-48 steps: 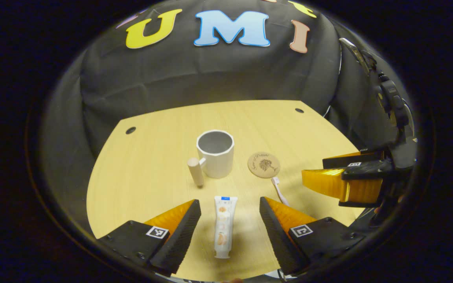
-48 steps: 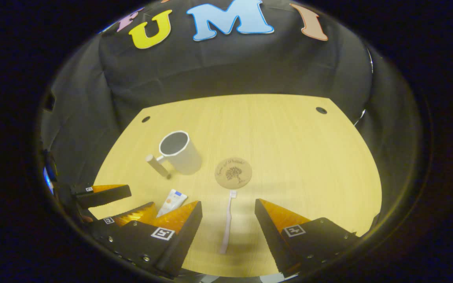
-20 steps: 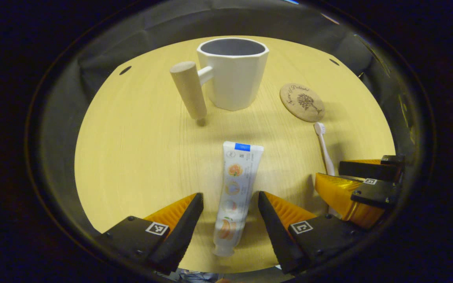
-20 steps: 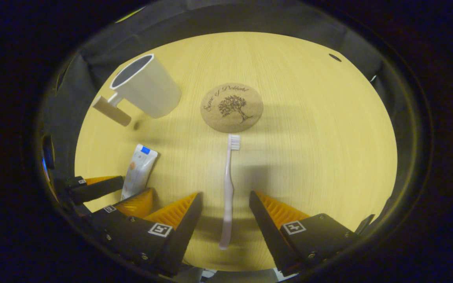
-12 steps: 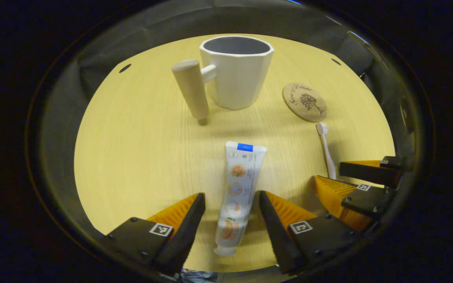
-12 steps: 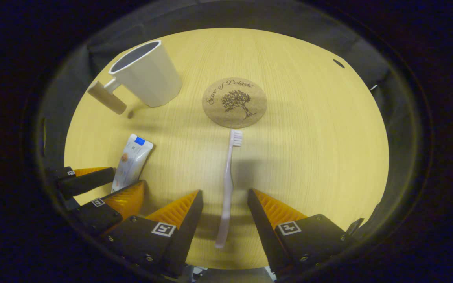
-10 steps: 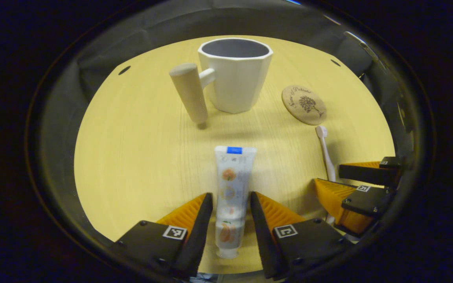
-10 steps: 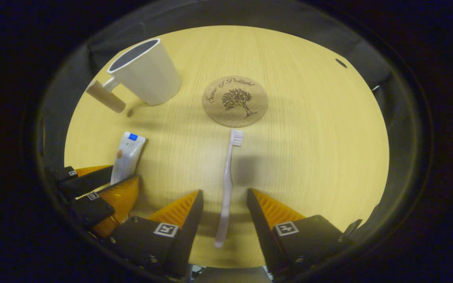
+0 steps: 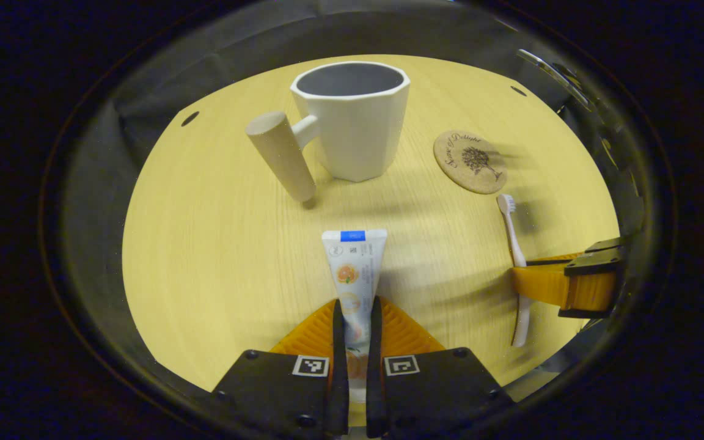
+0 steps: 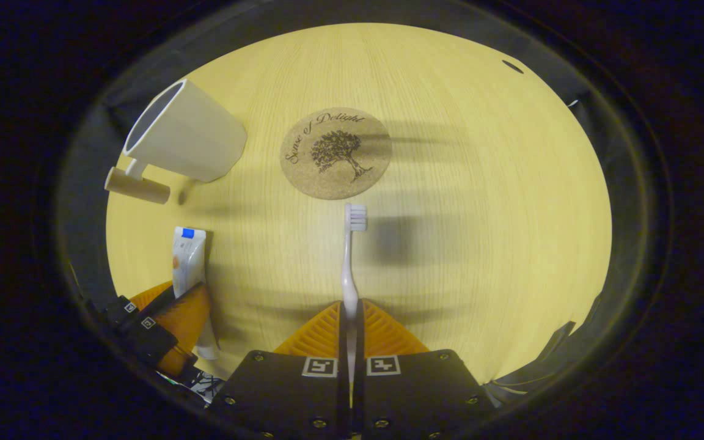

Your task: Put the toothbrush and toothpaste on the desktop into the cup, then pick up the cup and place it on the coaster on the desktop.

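Toothpaste (image 9: 352, 269), a soft tube likely to buckle if squeezed mid-body, lies flat near the table's (image 9: 205, 244) near edge; the left claw (image 9: 352, 324) is closed on its lower half, close to the cap end. Beyond it, toward the far edge, the cup (image 9: 352, 122) stands upright and empty, its wooden handle (image 9: 280, 156) pointing left. The coaster (image 9: 469, 161) lies bare to the cup's right, apart from it. Further right, the toothbrush (image 10: 348, 256), light, stiff and thin, lies bristle-end just short of the coaster; the right claw (image 10: 350, 318) pinches its handle. Judged: both picks under way, neither item visibly lifted.
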